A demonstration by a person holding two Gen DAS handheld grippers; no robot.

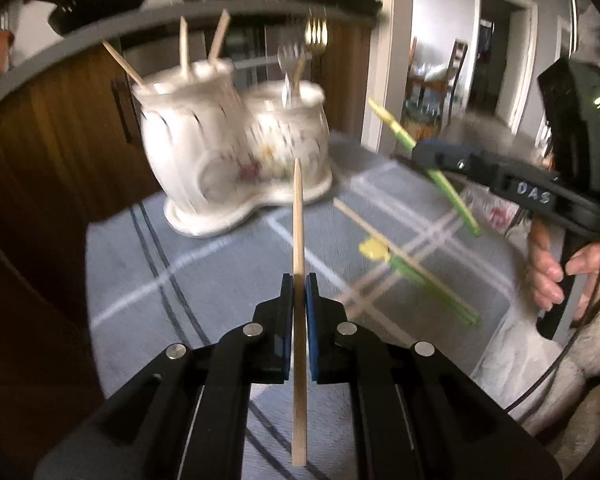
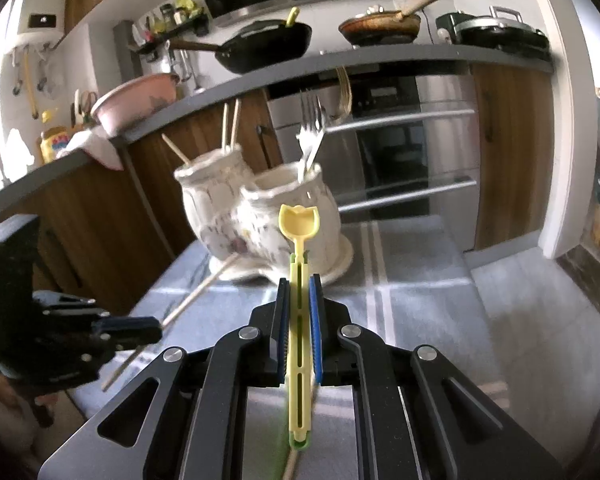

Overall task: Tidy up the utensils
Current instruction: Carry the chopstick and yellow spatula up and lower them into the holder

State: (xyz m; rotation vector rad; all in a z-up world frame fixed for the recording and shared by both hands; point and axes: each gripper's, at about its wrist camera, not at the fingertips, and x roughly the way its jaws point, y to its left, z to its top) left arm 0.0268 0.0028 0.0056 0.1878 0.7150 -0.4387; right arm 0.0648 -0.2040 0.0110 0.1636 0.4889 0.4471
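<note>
**A:** Where are the utensils?

**B:** A white ceramic two-pot holder (image 2: 256, 216) stands on a grey checked cloth (image 1: 148, 280). Its taller pot holds three wooden chopsticks (image 2: 230, 128) leaning at different angles. The lower pot beside it holds forks (image 2: 312, 132), tines up. One more wooden chopstick (image 1: 384, 246) and a yellow-and-green plastic utensil (image 1: 404, 272) lie crossed on the cloth, near the holder.

**A:** What are the grippers doing?

**B:** The left gripper (image 1: 299, 280) pinches a single wooden chopstick (image 1: 298, 216) between its blue pads, the stick pointing forward at the holder. The right gripper (image 2: 299, 280) is pressed onto a yellow plastic spoon with a green slotted handle (image 2: 299, 224), bowl end forward, just before the lower pot. Both are held above the cloth, apart from the holder.

**A:** And around them?

**B:** A grey counter (image 2: 380, 60) runs behind, carrying a black pan (image 2: 268, 46), a second pan (image 2: 380, 26) and a pink pot (image 2: 136, 100). Wooden cabinets and a steel oven (image 2: 400, 152) stand below it.
</note>
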